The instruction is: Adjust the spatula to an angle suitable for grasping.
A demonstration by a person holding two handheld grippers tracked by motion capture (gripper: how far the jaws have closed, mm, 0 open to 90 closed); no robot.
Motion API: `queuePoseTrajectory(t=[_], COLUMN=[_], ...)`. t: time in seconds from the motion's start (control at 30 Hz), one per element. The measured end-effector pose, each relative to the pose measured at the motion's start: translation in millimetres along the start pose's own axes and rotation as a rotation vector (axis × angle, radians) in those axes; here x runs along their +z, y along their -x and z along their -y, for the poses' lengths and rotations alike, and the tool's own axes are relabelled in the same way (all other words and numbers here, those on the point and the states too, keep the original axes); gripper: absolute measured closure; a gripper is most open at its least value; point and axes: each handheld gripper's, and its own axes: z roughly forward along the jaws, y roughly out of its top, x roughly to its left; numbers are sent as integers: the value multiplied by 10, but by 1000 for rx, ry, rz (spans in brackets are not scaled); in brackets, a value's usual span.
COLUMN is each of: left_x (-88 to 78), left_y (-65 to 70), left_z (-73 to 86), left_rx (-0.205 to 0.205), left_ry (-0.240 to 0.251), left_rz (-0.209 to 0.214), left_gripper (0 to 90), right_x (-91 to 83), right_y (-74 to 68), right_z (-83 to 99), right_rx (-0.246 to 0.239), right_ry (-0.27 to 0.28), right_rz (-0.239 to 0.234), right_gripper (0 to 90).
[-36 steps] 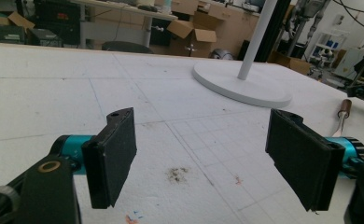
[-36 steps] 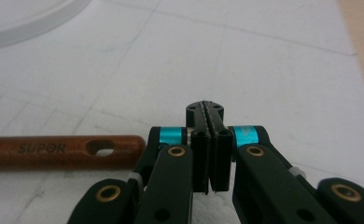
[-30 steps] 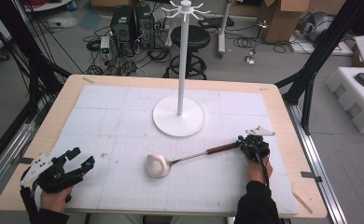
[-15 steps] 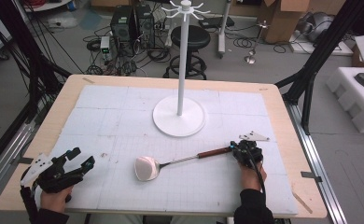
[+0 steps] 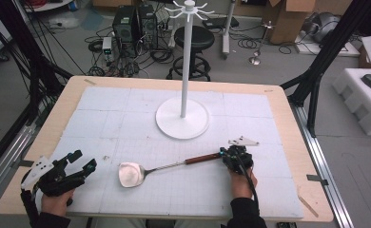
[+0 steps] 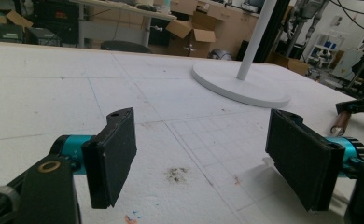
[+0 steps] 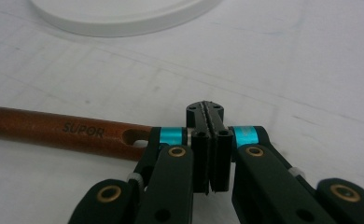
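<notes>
Right gripper (image 7: 210, 140) has its jaws pressed together with nothing visible between them; the spatula's (image 5: 167, 166) wooden handle, stamped "SUPOR", ends just beside its left side, perhaps touching. Its metal blade lies flat on the bench (image 5: 288, 123), toward the left gripper (image 6: 203, 154), whose jaws stand wide apart and empty.

Your right gripper (image 7: 210, 140) has its two black jaws pressed flat together, pad against pad, with nothing visible between them. Just to their left lies a brown wooden handle (image 7: 59, 130) marked SUPOR, its hanging-hole end right beside your left jaw's teal collar. It rests on the white gridded mat (image 7: 287, 70). Ahead of you, well beyond the jaws, sits the rim of a white round base (image 7: 124, 14).
</notes>
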Motion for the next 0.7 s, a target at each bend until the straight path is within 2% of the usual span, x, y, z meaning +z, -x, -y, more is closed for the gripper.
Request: queuePoseTrajectory(t=[0.03, 0.07, 0.1, 0.27, 0.3, 0.4, 0.6, 0.63, 0.7], left_x=[1, 1, 0, 0, 0, -1, 0, -3, -7], left_y=[-3, -3, -6, -11, -11, -11, -13, -13, -14], left_z=[-1, -1, -1, -1, -1, -1, 0, 0, 1], left_rx=[-1, -1, -3, -8, -8, -6, -12, -11, -9], left_ry=[-1, -1, -1, -2, -2, -3, 2, 4, 5], left_rz=[5, 5, 8, 12, 12, 13, 16, 16, 17], left_gripper=[248, 248, 248, 248, 248, 248, 248, 248, 248], right_x=[44, 44, 95, 215, 215, 300, 408, 440, 436], right_y=[-80, -80, -167, -350, -350, -481, -639, -705, -717], right_z=[-33, -33, -74, -182, -182, -253, -324, -362, -370], right_rx=[-19, -19, -32, -59, -59, -69, -96, -114, -124], right_ry=[-3, -3, -9, -25, -25, -29, -30, -31, -22], right_rz=[-15, -15, -30, -60, -60, -76, -96, -106, -101], right_gripper=[899, 899, 899, 899, 899, 899, 897, 897, 897])
